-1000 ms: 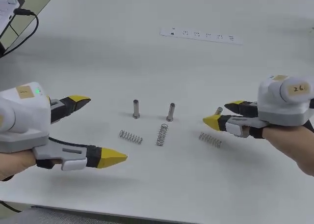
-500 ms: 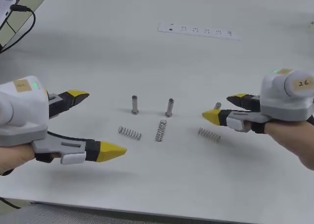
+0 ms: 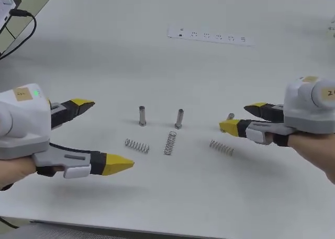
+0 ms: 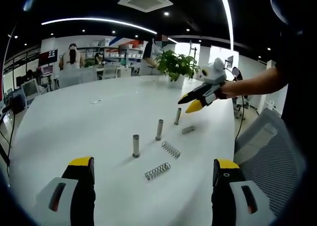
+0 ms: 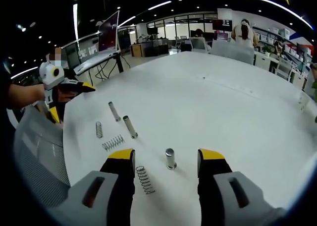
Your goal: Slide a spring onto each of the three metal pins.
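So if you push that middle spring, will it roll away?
Probably, yes: the middle spring lies on its side on the smooth white table, so a sideways nudge could roll it. It is a thin, open wire coil, so it likely feels light and squashes if pinched hard.

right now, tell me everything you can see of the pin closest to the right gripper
The pin is a short, shiny grey metal cylinder with a rounded top and a wider collar at its base. It stands upright on the white table, bare, with nothing slid onto it. It sits just ahead of the open right gripper, whose jaws do not touch it. A spring lies flat close beside it, apart from it.
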A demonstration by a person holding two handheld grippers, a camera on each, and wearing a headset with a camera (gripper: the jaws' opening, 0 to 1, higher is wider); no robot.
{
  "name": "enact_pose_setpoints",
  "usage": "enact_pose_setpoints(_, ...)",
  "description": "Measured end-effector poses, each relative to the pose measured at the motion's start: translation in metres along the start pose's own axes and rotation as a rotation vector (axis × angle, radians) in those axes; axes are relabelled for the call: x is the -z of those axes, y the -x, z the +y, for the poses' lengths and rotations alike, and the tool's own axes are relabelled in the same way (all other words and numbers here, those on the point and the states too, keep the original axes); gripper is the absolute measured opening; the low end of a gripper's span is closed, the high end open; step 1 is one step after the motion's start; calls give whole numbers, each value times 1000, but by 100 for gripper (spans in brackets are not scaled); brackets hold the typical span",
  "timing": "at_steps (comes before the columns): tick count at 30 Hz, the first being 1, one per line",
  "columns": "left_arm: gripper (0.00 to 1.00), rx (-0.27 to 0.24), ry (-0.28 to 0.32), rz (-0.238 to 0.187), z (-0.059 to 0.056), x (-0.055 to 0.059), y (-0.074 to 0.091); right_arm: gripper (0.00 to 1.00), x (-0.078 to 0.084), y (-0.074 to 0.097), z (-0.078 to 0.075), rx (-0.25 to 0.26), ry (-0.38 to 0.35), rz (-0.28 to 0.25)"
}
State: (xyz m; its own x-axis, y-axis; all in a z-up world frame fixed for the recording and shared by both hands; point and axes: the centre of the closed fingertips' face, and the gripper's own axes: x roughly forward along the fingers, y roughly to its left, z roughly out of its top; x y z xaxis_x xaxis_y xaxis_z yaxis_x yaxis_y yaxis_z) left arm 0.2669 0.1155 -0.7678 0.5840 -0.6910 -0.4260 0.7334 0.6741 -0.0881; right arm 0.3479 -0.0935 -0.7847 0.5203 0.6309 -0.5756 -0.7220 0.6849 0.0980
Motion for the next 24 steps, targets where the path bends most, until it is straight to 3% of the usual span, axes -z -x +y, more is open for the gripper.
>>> enact_pose_setpoints(24, 97, -3, -1, -5, 1, -2, 2, 49, 5, 20, 13, -15, 46, 0)
